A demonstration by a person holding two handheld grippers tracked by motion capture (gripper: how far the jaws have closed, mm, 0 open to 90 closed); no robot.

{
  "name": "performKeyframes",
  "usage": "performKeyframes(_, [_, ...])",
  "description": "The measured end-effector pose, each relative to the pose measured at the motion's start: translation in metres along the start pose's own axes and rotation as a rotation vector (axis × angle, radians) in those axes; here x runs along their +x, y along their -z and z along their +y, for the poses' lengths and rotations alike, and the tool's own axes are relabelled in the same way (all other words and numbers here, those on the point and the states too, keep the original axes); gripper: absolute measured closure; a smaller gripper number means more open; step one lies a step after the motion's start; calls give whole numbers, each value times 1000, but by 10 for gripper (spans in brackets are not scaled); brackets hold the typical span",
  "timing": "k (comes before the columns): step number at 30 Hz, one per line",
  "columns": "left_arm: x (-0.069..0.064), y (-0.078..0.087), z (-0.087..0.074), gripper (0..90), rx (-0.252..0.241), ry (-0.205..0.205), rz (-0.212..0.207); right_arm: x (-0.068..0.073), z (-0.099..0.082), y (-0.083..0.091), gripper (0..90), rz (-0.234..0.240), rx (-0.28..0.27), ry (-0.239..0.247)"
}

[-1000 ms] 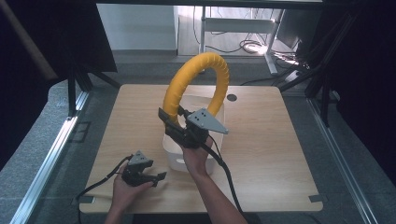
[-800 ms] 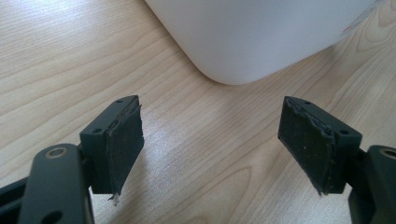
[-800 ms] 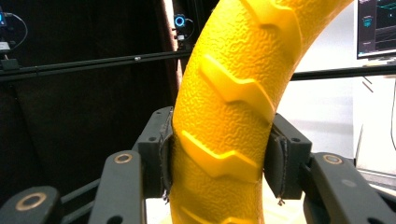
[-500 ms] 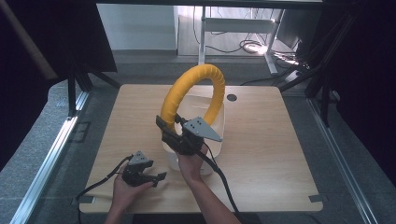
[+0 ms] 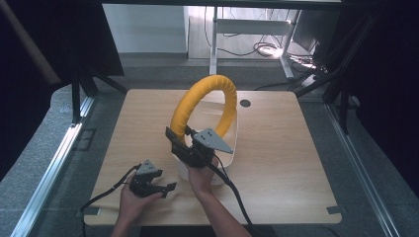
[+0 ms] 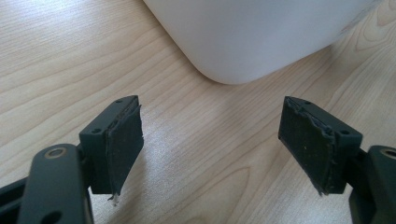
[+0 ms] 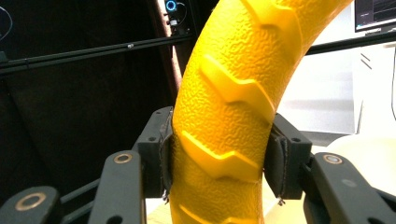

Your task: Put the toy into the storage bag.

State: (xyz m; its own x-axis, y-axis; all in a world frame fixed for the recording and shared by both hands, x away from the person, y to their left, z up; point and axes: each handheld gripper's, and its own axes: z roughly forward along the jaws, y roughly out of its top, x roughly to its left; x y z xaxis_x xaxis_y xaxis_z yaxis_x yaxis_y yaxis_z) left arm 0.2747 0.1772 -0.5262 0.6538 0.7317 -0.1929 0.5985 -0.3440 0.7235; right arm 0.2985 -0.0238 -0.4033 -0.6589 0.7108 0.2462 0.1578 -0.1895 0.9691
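A thick yellow ring [image 5: 202, 101] with a ridged, tyre-like tread stands upright over a white bin [image 5: 232, 133] at the middle of the table. My right gripper [image 5: 180, 138] is shut on the ring's lower left part; in the right gripper view both pads press the yellow ring [image 7: 229, 121] between them. My left gripper [image 5: 165, 188] rests low near the table's front edge, open, with nothing between its jaws. In the left gripper view the white bin's rounded corner [image 6: 247, 42] lies just ahead of the gripper [image 6: 210, 140] on the wood.
The wooden table [image 5: 286, 163] has a round cable hole [image 5: 245, 103] at the back. Black cables trail from both grippers over the front edge. Dark frame posts and curtains stand on both sides, with a white desk frame [image 5: 247, 29] behind.
My right gripper has drawn slightly toward the person and to the left, taking the yellow ring with it. The left gripper has stayed where it was.
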Motion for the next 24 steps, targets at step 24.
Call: performKeyframes(24, [0, -2, 0, 219, 9, 4, -1, -6, -19, 3, 460, -52, 77, -28])
